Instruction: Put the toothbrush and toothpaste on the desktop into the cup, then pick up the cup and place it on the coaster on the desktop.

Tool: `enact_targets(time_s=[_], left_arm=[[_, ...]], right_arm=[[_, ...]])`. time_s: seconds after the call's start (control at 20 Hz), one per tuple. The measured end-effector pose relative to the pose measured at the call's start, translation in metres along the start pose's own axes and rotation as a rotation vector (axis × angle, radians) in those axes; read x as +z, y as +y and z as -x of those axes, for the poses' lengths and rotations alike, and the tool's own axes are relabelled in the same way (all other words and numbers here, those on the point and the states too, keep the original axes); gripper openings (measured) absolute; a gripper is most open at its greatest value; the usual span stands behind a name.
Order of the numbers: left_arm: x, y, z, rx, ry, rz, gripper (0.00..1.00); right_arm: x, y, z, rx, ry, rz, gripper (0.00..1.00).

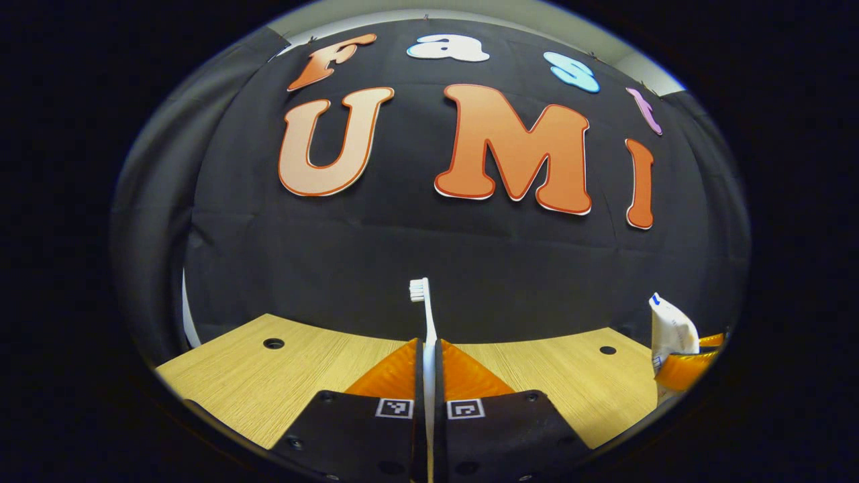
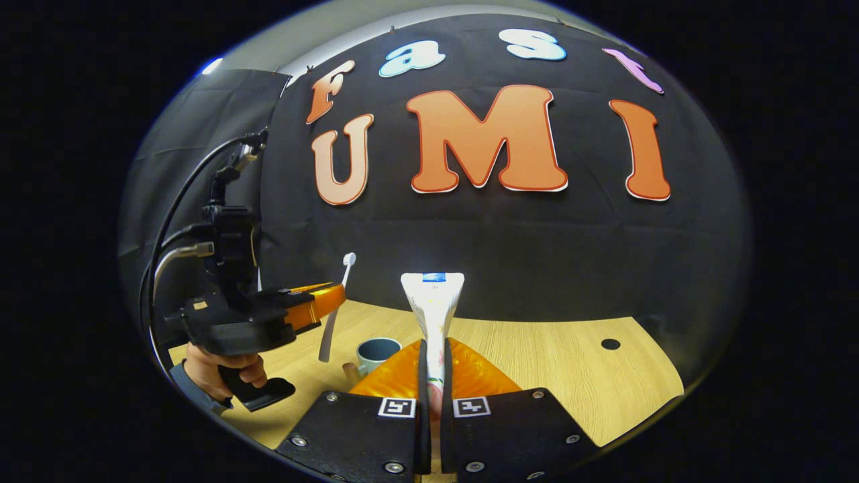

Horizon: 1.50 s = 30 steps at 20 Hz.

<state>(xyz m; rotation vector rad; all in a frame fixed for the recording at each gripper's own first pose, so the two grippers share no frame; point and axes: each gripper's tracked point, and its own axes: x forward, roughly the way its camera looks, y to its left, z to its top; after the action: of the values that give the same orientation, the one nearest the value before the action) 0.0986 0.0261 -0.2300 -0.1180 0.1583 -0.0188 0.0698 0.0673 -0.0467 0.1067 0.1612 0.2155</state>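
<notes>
In the left gripper view, my left gripper is shut on a white toothbrush, whose bristled head stands up above the fingertips. The toothpaste tube shows at the right edge there, held by the other gripper. In the right gripper view, my right gripper is shut on the white toothpaste tube, flat end up. The left gripper hangs at the left with the toothbrush hanging below and rising above it, over the table. A grey-blue cup stands on the table just left of my right fingers.
The wooden table has a round cable hole at the right and others in the left gripper view. A hand holds the left gripper's handle. Black cloth walls close the back and sides.
</notes>
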Motion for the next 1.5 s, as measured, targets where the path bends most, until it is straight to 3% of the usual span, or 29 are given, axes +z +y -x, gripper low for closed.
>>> enact_targets(time_s=[0.25, 0.7, 1.15, 1.5], left_arm=[[-0.003, -0.003, -0.031, -0.008, -0.019, 0.043, 0.04], [-0.038, -0.01, -0.067, -0.029, 0.016, 0.026, 0.04], [-0.088, -0.009, -0.08, -0.037, 0.123, 0.005, 0.04], [-0.096, -0.006, -0.078, -0.023, 0.168, 0.016, 0.05]], right_arm=[[0.001, -0.008, -0.011, -0.003, -0.016, -0.01, 0.06], [0.01, -0.015, -0.026, -0.01, -0.052, -0.024, 0.06], [0.0, -0.009, -0.038, -0.007, -0.046, -0.015, 0.06], [-0.013, -0.005, -0.044, -0.005, -0.019, -0.038, 0.06]])
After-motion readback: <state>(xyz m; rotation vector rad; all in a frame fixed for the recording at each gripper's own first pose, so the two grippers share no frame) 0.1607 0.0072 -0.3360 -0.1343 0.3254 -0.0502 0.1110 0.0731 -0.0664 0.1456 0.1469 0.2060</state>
